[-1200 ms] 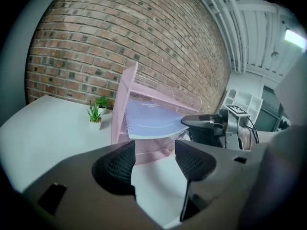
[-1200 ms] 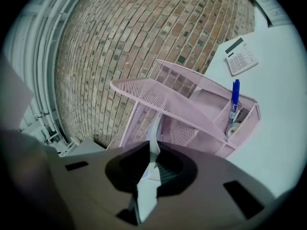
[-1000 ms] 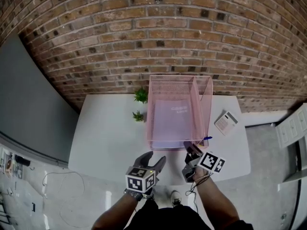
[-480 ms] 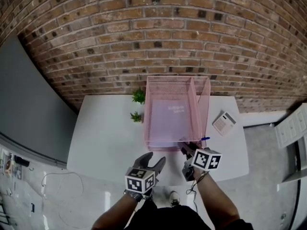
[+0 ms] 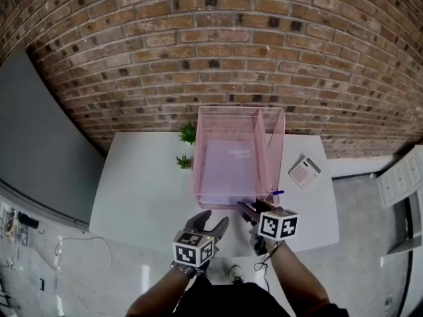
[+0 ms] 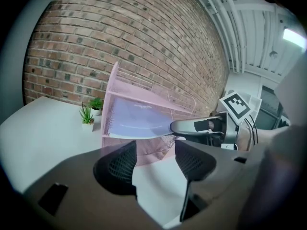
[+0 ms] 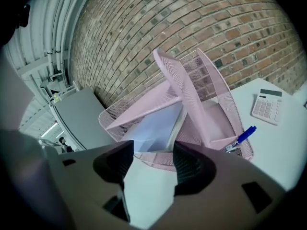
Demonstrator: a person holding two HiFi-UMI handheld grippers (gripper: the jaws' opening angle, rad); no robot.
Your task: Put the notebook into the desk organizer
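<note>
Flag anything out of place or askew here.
Nothing spilled or damaged. The notebook lies inside the pink organizer. Only oddities: a blue pen lies loose by the organizer's front right corner, and the calculator sits askew to the table edge.

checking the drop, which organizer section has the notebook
The wide left section: the notebook lies flat inside it. The narrow right section shows no notebook.

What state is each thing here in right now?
Desk organizer, standing on the table.
Notebook, lying inside the organizer's wide compartment.
Left gripper, fingers apart, empty.
Right gripper, fingers have just been opening, nothing between them.
Pen, lying by the organizer's corner.
Calculator, flat on the table.
Two plants, upright.
</note>
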